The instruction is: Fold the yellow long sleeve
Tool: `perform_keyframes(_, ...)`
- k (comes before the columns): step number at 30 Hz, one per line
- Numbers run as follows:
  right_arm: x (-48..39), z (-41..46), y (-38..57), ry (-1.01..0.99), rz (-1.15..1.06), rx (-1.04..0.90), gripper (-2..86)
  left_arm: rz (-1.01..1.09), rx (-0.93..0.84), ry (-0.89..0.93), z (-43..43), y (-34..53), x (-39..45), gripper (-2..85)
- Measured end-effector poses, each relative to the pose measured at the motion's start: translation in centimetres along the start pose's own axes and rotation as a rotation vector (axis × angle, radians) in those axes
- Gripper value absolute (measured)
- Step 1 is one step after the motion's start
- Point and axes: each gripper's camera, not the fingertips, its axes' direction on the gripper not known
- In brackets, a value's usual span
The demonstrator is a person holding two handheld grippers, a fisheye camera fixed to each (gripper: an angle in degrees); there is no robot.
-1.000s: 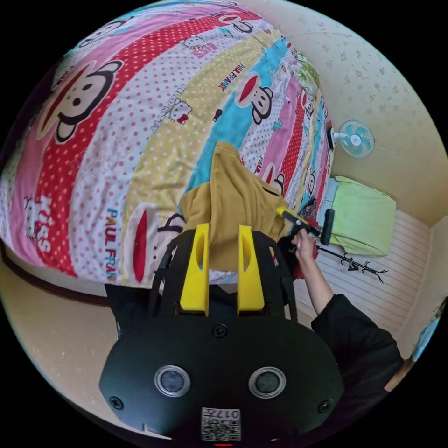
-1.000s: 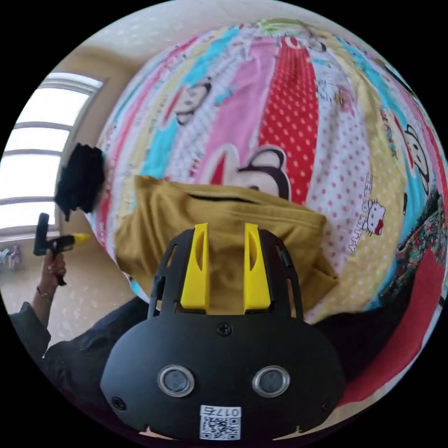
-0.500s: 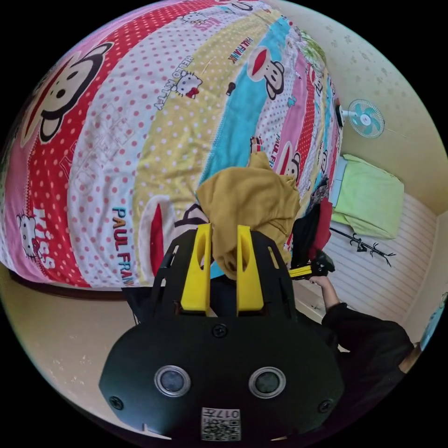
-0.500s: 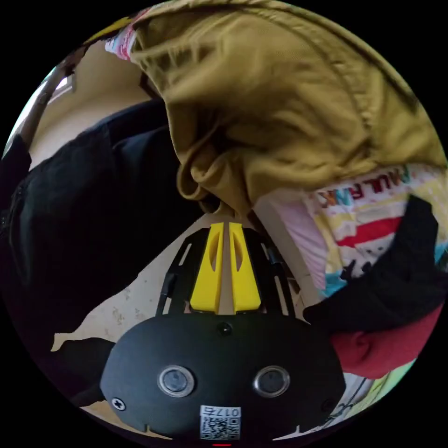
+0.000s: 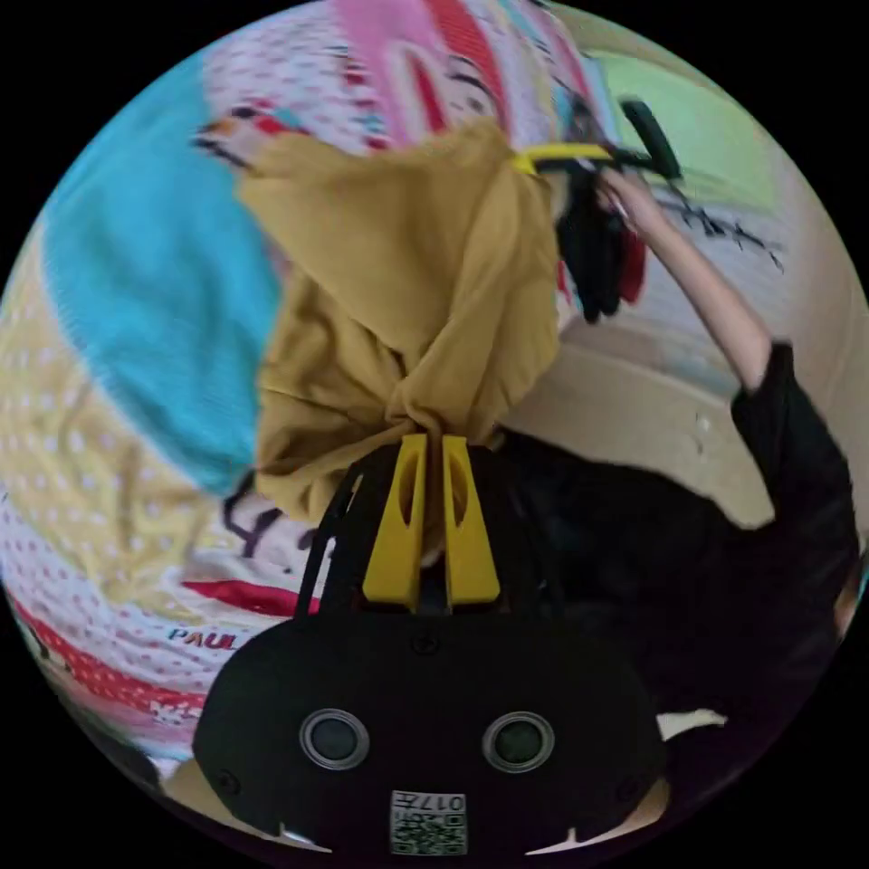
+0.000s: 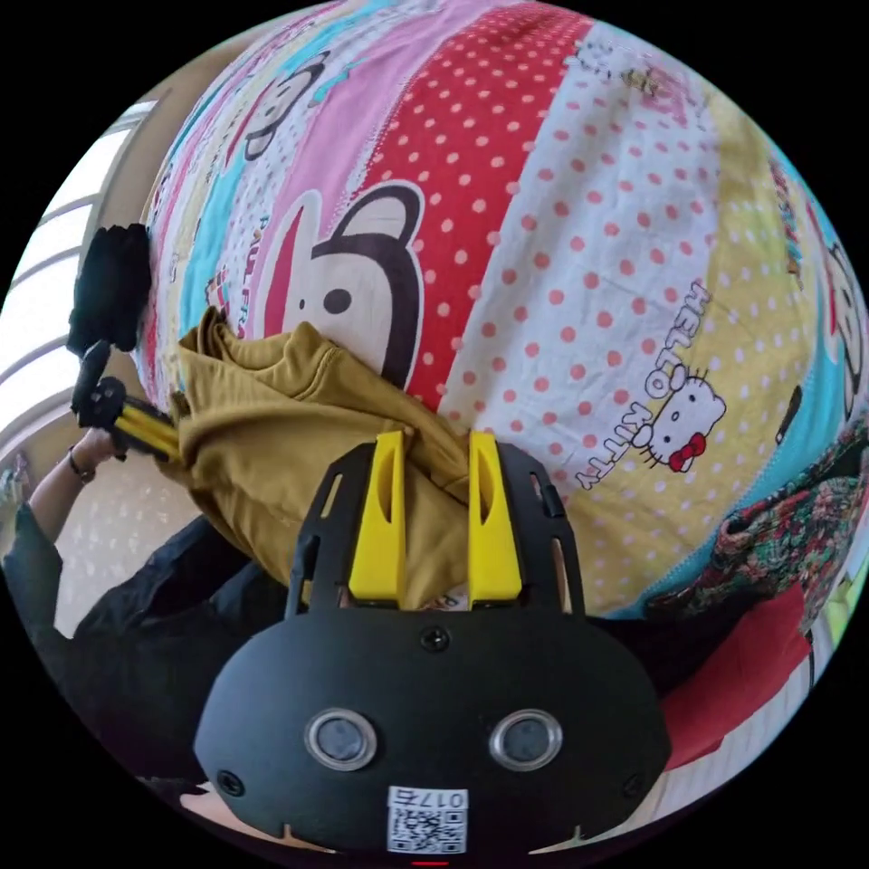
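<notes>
Sleeve bunches up, pinched tight in the left gripper off the bed edge; right gripper hangs with jaws spread, grasping nothing. Best bet: right takes a hem corner, both pull it flat on the bed. Dark clothes crowd the edge nearby.

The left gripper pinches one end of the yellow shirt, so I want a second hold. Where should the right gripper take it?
Probably the raised fold of the shirt that lies between the jaws of the open right gripper: push straight ahead and close. The left gripper is shut on the bunched far end.
</notes>
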Motion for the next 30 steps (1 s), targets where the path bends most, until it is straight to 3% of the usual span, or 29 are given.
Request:
perform_keyframes(2, -1.6, 0.6, 0.3, -0.018, -0.029, 0.006, 12.2, 0.022, -0.058, 0.028, 2.3, 2.4, 1.2, 2.2)
perform_keyframes(4, -4.4, 2.4, 1.3, 0.090, -0.078, -0.014, 12.2, 0.014, -0.120, -0.025, 4.4, 4.9, 1.7, 2.3)
perform_keyframes(7, -7.1, 3.9, 2.3, 0.135, -0.053, 0.033, 11.9, -0.036, -0.161, -0.215, 6.2, 8.6, 1.8, 3.9)
perform_keyframes(10, -8.6, 5.0, 2.1, 0.134, 0.021, 0.059, 12.1, -0.153, 0.087, -0.100, 4.1, 10.1, 0.0, 6.7)
perform_keyframes(12, -8.7, 5.4, 2.0, 0.088, 0.094, 0.112, 12.1, -0.229, 0.360, -0.067, 1.3, 10.2, -1.2, 9.4)
perform_keyframes(15, -9.1, 6.8, 1.6, 0.009, 0.159, 0.153, 11.2, -0.330, 0.485, -0.129, 0.3, 8.3, -2.7, 11.3)
perform_keyframes(17, -9.9, 8.4, 1.4, 0.008, 0.165, 0.136, 10.2, -0.374, 0.390, -0.142, 2.4, 5.7, -4.1, 11.0)
perform_keyframes(20, -13.0, 11.1, 1.2, 0.066, 0.131, 0.072, 7.6, -0.416, 0.093, -0.112, 10.0, 2.5, -5.6, 4.6)
perform_keyframes(22, -16.3, 12.4, 0.9, 0.094, 0.137, -0.061, 5.1, -0.379, 0.135, -0.133, 11.5, 3.2, -4.2, 1.7)
perform_keyframes(25, -22.0, 8.9, 4.3, 0.179, 0.182, 0.153, 3.9, -0.357, 0.261, -0.098, 11.8, 6.8, -1.3, 0.1)
perform_keyframes(27, -26.4, 5.7, 7.7, 0.169, 0.178, 0.316, 3.7, -0.375, 0.493, -0.048, 9.6, 12.4, 1.7, -0.4)
perform_keyframes(30, -35.1, 1.4, 13.7, 0.283, 0.119, 0.510, 3.5, -0.315, 0.693, 0.009, 6.9, 19.5, 6.8, -0.7)
